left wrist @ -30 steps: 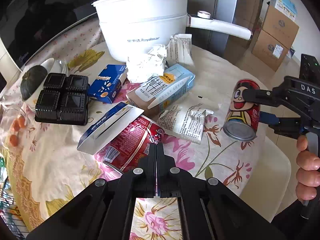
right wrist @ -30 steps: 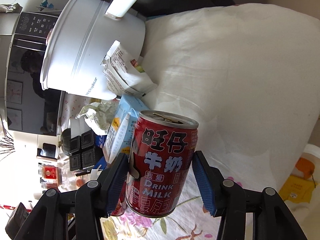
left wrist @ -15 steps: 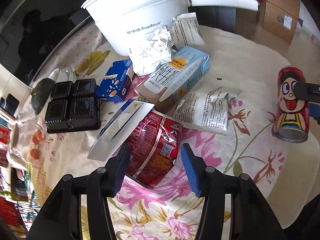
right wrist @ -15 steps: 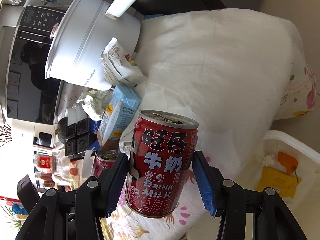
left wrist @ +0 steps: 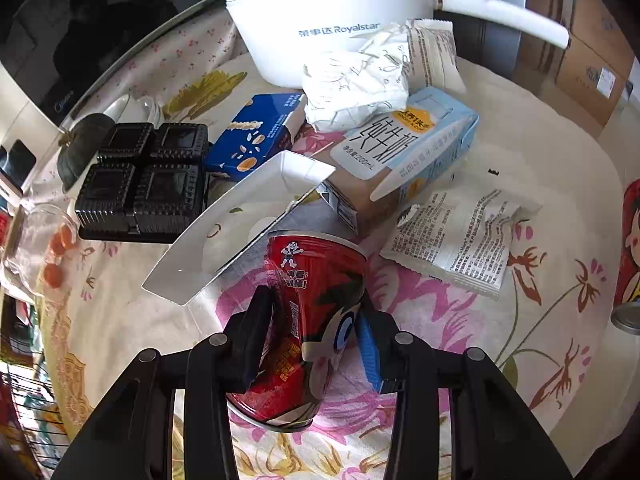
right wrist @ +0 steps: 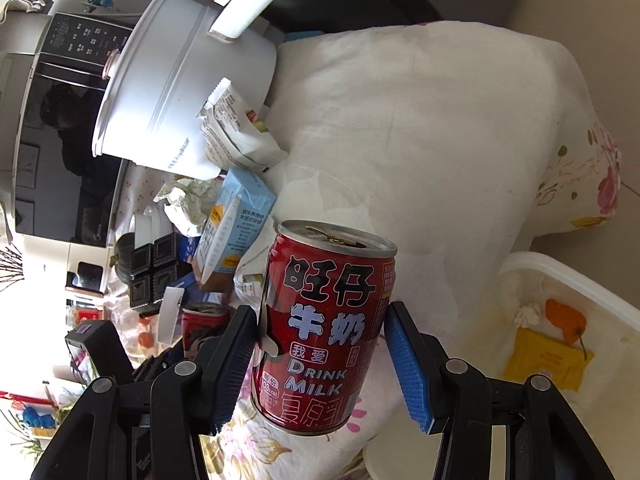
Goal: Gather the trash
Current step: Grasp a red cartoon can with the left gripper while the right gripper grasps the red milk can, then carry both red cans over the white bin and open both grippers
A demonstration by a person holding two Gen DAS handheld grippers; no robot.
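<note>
My left gripper [left wrist: 310, 340] has its jaws around a dented red can [left wrist: 308, 320] lying on the flowered tablecloth; both pads touch its sides. My right gripper [right wrist: 320, 360] is shut on an upright red milk can [right wrist: 326, 328] and holds it in the air beyond the table's edge, above a white bin [right wrist: 560, 280]. That can shows at the right edge of the left wrist view [left wrist: 630, 252]. On the table lie a blue milk carton [left wrist: 400, 152], a white wrapper [left wrist: 460, 240], crumpled paper [left wrist: 356, 84], a blue box [left wrist: 256, 136] and a white open box [left wrist: 236, 220].
A white Royalstar pot [left wrist: 320, 12] with a long handle stands at the back, a wrapper [left wrist: 432, 52] leaning on it. A black plastic tray [left wrist: 144, 180] lies at the left. The bin holds a yellow packet [right wrist: 544, 360] and orange peel [right wrist: 564, 318].
My left gripper opened, moved forward and closed around the dented red can. My right gripper carried the milk can out past the table edge, over the white bin.
</note>
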